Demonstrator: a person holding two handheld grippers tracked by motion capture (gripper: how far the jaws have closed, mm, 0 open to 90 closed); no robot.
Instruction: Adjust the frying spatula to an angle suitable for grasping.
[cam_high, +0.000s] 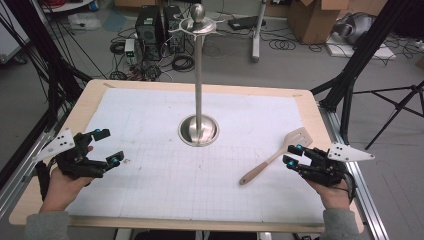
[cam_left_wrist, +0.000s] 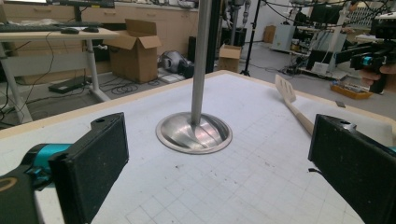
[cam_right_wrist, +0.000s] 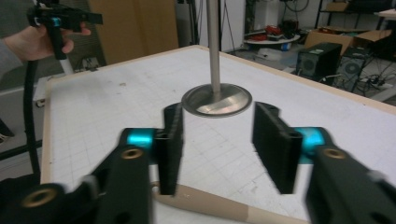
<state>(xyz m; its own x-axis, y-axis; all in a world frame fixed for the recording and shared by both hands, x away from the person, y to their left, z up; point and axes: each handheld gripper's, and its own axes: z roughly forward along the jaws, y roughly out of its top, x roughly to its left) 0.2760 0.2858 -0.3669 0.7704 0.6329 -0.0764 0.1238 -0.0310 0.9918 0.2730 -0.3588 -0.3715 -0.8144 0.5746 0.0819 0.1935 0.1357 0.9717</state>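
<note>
There, on the white gridded mat (cam_high: 165, 145) that covered the wooden table (cam_high: 90, 95), my right claw (cam_high: 290, 155) hung just above the wooden spatula (cam_high: 274, 157), its jaws standing part-way apart with nothing pressed between them. In the right gripper view the spatula's pale handle (cam_right_wrist: 205, 205) lay under my jaws, crossing below them near the bottom edge, and neither pad touched it. The spatula rested flat on the mat on the right side of the table, slotted blade (cam_high: 298, 136) pointing away from me, handle end angled in toward the middle of the mat.

My left claw (cam_high: 109, 147) I held over the left part of the mat, well apart from the spatula, jaws spread wide and empty; the left gripper view showed bare mat between its two black pads (cam_left_wrist: 93, 163).

Between my two hands, further back on the mat, stood the steel stand (cam_high: 198, 90), a round dished base (cam_high: 198, 131) with an upright pole topped by a ball (cam_high: 197, 11) and a ring of hooks. The spatula's blade lay to the right of that base, near but not touching. From the left gripper view I could see the spatula (cam_left_wrist: 292, 102) beyond the base, and my right hand (cam_left_wrist: 380, 74) farther off.
</note>
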